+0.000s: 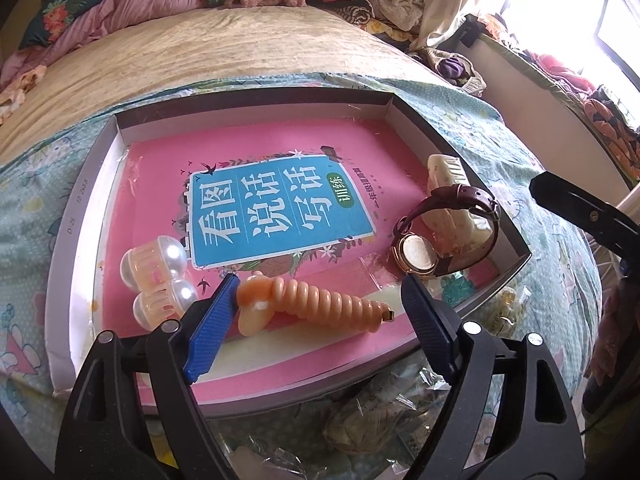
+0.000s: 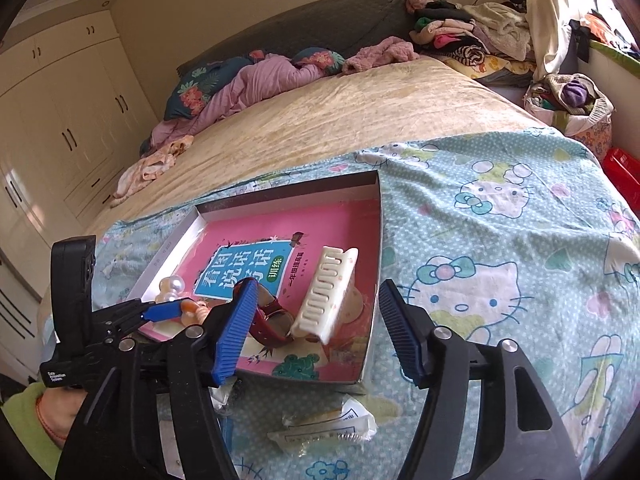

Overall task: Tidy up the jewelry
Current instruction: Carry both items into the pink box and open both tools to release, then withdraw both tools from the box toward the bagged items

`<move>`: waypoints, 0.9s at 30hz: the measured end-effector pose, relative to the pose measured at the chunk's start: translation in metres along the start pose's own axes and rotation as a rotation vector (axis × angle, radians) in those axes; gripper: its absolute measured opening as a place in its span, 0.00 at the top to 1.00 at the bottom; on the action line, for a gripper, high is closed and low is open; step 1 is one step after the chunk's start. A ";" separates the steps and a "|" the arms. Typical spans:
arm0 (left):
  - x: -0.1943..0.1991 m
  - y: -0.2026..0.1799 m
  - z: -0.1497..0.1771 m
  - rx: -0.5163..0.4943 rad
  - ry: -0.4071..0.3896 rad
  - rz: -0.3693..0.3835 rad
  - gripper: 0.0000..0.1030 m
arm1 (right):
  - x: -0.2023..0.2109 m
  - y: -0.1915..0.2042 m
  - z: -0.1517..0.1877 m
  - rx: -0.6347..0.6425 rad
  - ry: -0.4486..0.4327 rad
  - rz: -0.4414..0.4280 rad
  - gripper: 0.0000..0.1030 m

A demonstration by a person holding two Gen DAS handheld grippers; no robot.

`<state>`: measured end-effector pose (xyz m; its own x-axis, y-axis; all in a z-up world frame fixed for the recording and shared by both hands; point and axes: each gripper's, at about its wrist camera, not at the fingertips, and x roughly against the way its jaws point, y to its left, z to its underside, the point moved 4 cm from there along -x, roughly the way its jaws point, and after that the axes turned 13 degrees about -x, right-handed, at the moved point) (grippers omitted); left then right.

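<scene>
A shallow box point(image 1: 86, 168) lined with a pink book lies on the bed. In it lie an orange spiral hair clip point(image 1: 316, 300), a pearl-ended claw clip point(image 1: 158, 276), a cream claw clip point(image 1: 452, 184) and a brown-strap watch point(image 1: 440, 236). My left gripper point(image 1: 320, 300) is open, its fingers either side of the orange clip, just above it. My right gripper point(image 2: 316, 320) is open and empty above the box's near right corner, with the cream clip point(image 2: 328, 292) and the watch point(image 2: 268, 320) beyond it. The box rim shows in the right wrist view point(image 2: 378, 240).
Clear plastic packets point(image 1: 376, 412) lie on the Hello Kitty sheet point(image 2: 500, 240) in front of the box, also in the right wrist view point(image 2: 328, 424). Clothes pile at the bed's far end. A basket point(image 2: 568, 104) stands at the right.
</scene>
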<state>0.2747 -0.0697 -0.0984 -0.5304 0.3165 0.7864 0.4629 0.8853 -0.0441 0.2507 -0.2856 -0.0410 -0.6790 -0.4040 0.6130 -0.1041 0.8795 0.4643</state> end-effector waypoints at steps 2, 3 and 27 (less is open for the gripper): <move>0.003 -0.001 0.000 -0.002 -0.003 -0.003 0.27 | 0.005 0.001 0.000 0.000 -0.007 0.000 0.32; 0.005 -0.002 0.000 -0.001 -0.005 -0.005 0.27 | 0.008 0.001 0.000 0.003 -0.012 -0.001 0.31; 0.115 0.038 0.000 0.139 -0.157 -0.155 0.09 | 0.065 0.039 0.001 0.070 -0.103 -0.045 0.16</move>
<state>0.2316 0.0002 -0.0098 -0.6960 0.2129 0.6858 0.2716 0.9621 -0.0230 0.2021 -0.2776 0.0166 -0.7433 -0.4185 0.5218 -0.1839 0.8779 0.4421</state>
